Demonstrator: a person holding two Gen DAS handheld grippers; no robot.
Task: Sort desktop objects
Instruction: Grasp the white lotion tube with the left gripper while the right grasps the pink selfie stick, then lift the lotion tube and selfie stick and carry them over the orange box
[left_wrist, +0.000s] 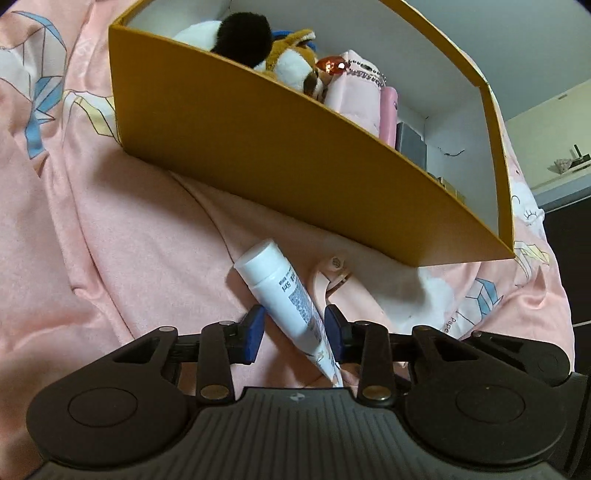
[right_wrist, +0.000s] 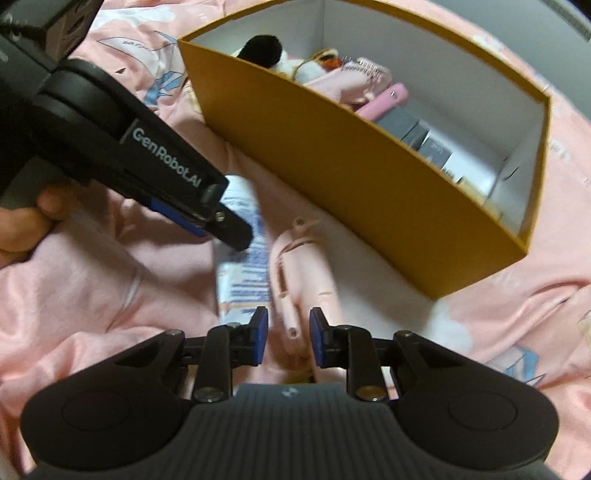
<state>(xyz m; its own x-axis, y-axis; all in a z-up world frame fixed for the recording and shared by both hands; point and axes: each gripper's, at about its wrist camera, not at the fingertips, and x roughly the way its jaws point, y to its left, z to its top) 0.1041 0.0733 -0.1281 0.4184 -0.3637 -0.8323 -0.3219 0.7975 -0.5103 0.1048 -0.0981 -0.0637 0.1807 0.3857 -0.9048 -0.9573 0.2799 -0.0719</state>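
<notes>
A white tube lies slanted on the pink bedsheet, cap toward the box. My left gripper is open around it: the tube leans on the right pad, and a gap shows by the left pad. In the right wrist view the left gripper reaches down over the tube. A pink plastic tool lies beside the tube, and its looped end shows in the left wrist view. My right gripper is shut on the tool's near end.
An orange box with white inner walls stands just beyond both objects. It holds plush toys, a pink pouch, a pink case and grey boxes. A hand grips the left tool. Rumpled patterned sheet surrounds everything.
</notes>
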